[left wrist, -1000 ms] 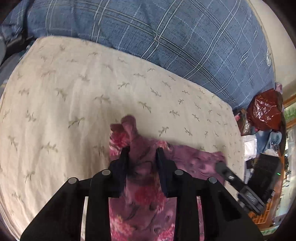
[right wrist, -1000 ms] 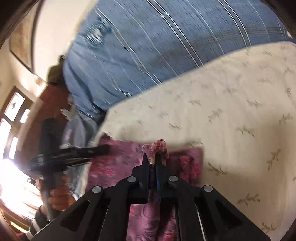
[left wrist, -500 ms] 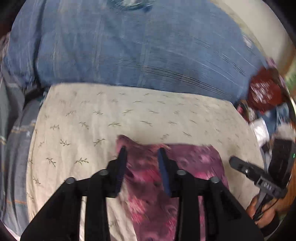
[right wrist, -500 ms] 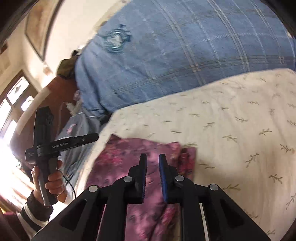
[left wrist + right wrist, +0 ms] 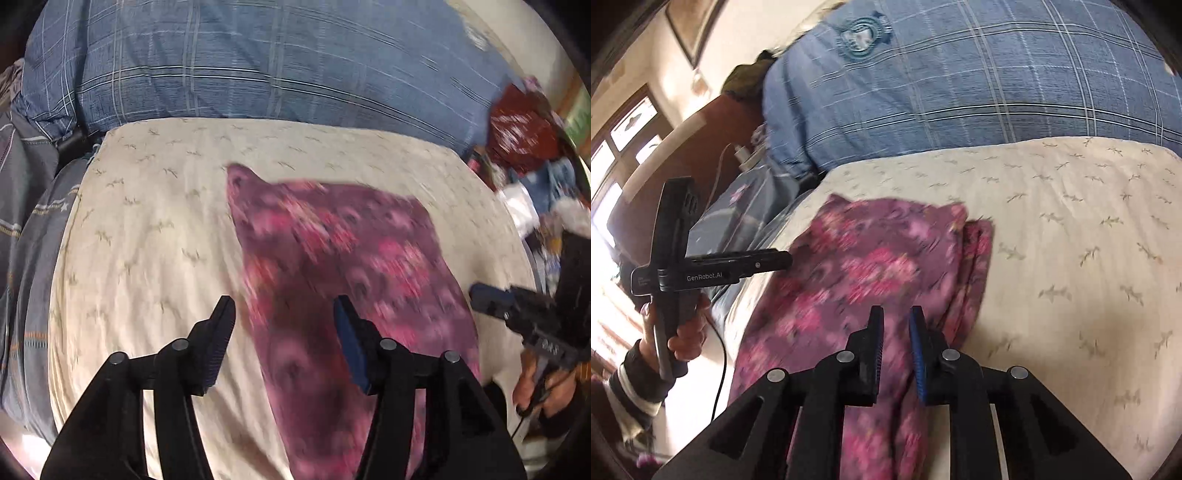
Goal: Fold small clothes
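Observation:
A purple and pink floral garment (image 5: 343, 266) lies folded flat on a cream bedsheet (image 5: 147, 236). It also shows in the right wrist view (image 5: 871, 266), with doubled layers along its right edge. My left gripper (image 5: 284, 314) is open and empty, raised above the garment's near left edge. My right gripper (image 5: 895, 317) is open by a narrow gap and empty, above the garment's near part. The right gripper also shows at the right of the left wrist view (image 5: 476, 293), and the left gripper at the left of the right wrist view (image 5: 786, 258).
A large blue plaid pillow (image 5: 258, 62) lies behind the sheet. A grey patterned blanket (image 5: 26, 221) is at the left. A red bag and clutter (image 5: 524, 129) sit at the right. A window (image 5: 613, 155) and a dark wooden headboard are at the left.
Both grippers let go of the garment's corners, opened and pulled back and up. The garment now lies flat on the sheet.

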The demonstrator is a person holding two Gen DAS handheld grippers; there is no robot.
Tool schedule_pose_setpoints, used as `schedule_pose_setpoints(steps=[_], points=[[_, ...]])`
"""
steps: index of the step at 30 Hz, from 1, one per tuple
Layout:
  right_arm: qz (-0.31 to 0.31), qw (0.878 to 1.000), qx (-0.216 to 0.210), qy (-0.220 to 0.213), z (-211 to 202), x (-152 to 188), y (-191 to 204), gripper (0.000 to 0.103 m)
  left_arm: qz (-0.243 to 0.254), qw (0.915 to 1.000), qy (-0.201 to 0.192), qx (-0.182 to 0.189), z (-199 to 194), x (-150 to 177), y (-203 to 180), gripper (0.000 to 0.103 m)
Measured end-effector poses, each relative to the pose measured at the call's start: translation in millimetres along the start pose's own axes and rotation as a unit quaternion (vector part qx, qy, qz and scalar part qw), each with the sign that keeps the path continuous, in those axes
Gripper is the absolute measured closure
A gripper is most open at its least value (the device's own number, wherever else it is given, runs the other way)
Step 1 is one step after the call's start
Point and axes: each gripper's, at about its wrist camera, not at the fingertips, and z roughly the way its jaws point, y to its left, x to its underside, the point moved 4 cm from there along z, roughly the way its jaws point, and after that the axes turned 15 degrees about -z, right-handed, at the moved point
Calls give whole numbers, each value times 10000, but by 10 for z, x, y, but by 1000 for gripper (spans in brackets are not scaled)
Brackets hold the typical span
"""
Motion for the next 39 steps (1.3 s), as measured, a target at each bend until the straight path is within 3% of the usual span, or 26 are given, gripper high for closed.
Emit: schedule_pose_setpoints(steps=[2, 5, 6, 10, 11, 15, 20, 22, 24, 26, 30, 39], points=[[-114, 9999, -57, 89, -30, 189, 96, 81, -24, 9998, 137, 142, -7, 309, -6, 28], [-269, 9973, 287, 616, 206, 484, 88, 81, -145, 9984, 519, -179, 332, 686, 19, 23], [-244, 9983, 311, 429, 203, 510, 83, 80, -337, 9986, 392, -147, 366, 708, 57, 19], [-62, 9974, 470, 541, 124, 428, 122, 77, -457, 9981, 336, -231, 191, 644, 62, 19], [-176, 9959, 622, 633, 94, 391, 166, 73, -409, 9984, 231, -324, 110, 641, 56, 19], [-383, 9860, 1337, 917, -118, 459, 288, 32, -185, 9980, -126, -593, -167, 795, -30, 19], [-272, 9746, 1856, 1219, -315, 672, 321, 20, 101, 9939, -404, -1016, -220, 962, -128, 19], [-321, 9630, 2318, 1333, -423, 740, 316, 15, 219, 9916, -565, -1141, -269, 1032, -182, 19], [-454, 9498, 2781, 1359, -519, 747, 346, 2, 293, 9900, -666, -1205, -313, 1060, -203, 18], [-453, 9410, 2978, 1545, -564, 776, 368, 1, 297, 9898, -717, -1193, -366, 1098, -222, 18], [-409, 9540, 2684, 1275, -696, 814, 480, 1, 288, 9892, -782, -1204, -428, 1159, -229, 18], [-539, 9557, 2726, 966, -768, 804, 643, 1, 153, 9903, -699, -1188, -450, 1279, -230, 18]])
